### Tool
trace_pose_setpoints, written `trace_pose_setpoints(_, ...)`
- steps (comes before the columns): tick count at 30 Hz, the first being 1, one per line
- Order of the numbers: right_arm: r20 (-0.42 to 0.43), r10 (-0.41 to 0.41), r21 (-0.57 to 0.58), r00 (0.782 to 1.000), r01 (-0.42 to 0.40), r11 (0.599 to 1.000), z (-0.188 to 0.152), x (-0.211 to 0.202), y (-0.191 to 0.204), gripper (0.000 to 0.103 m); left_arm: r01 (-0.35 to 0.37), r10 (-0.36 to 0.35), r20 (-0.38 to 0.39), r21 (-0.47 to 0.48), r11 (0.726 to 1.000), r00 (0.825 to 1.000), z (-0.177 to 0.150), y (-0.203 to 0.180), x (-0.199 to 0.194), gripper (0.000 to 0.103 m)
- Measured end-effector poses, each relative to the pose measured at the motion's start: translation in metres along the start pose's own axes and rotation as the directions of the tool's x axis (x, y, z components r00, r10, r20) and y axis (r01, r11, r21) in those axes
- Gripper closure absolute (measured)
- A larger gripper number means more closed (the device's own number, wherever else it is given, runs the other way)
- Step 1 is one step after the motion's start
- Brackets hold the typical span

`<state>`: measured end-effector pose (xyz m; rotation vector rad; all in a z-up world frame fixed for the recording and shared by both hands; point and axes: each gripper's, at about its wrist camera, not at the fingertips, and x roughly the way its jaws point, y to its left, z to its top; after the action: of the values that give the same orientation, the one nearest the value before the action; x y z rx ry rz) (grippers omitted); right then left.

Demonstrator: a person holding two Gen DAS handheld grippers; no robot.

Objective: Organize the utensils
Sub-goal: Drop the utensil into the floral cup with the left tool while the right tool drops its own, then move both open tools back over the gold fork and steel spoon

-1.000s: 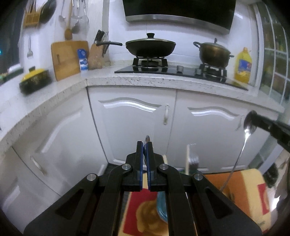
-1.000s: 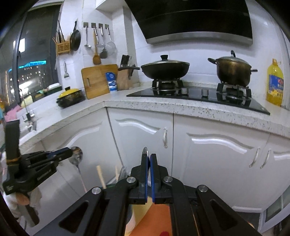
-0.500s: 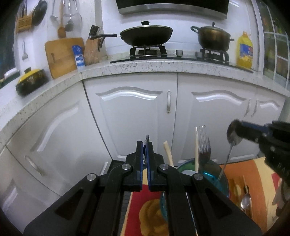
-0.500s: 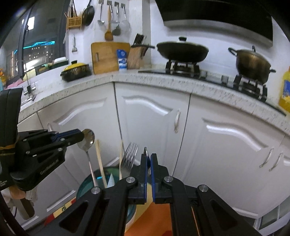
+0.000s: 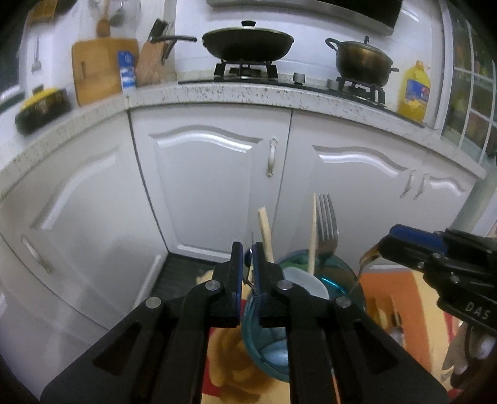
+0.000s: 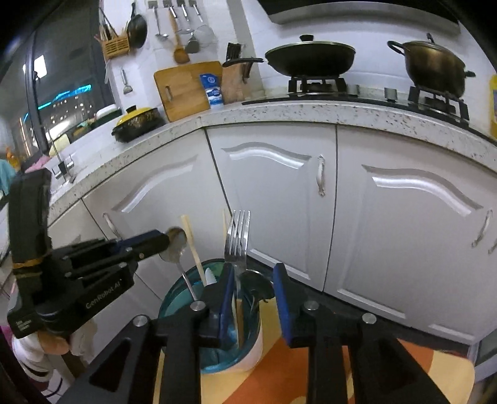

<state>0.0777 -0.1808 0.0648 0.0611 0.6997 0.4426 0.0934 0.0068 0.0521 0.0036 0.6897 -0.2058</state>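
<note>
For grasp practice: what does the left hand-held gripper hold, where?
A spoon's bowl lies between its jaws, which have just been opening and seem not to press it.

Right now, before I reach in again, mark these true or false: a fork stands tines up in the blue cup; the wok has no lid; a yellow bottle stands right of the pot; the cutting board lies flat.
1. The fork stands tines up in the blue cup. True.
2. The wok has no lid. False: a lid with a knob covers it.
3. A yellow bottle stands right of the pot. True.
4. The cutting board lies flat. False: it leans upright against the wall.
</note>
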Motion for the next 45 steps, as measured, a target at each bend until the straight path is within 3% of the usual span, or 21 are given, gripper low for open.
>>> trace_pose_setpoints(3, -0.009, -0.002, 0.011, 1.0, 0.002, 1.0, -0.006, -0.004, -0.002, 0.079, 0.011, -0.011, -0.011, -0.015, 1.0, 1.0, -0.004, -0.001, -0.001, 0.072)
trace_pose_setpoints(15, -0.011, -0.002, 0.05, 1.0, 0.002, 0.999, -0.025, -0.028, -0.001, 0.077, -0.013, 0.013, 0.005, -0.054, 0.998, 1.0, -0.012, 0.004, -0.031, 0.06)
trace_pose_setpoints(24, -0.006, -0.034, 0.035, 0.999, 0.035, 0.999, -0.039, -0.052, 0.01, 0.074, -0.02, 0.023, 0.061, -0.041, 0.999, 0.998, -0.015, -0.01, -0.062, 0.047)
trace_pose_setpoints(45, 0.023, -0.126, 0.129, 0.992, 0.122, 0.984, -0.085, -0.124, -0.01, 0.066, 0.062, -0.063, 0.039, 0.025, 0.998, 0.997, -0.046, -0.083, -0.099, 0.044)
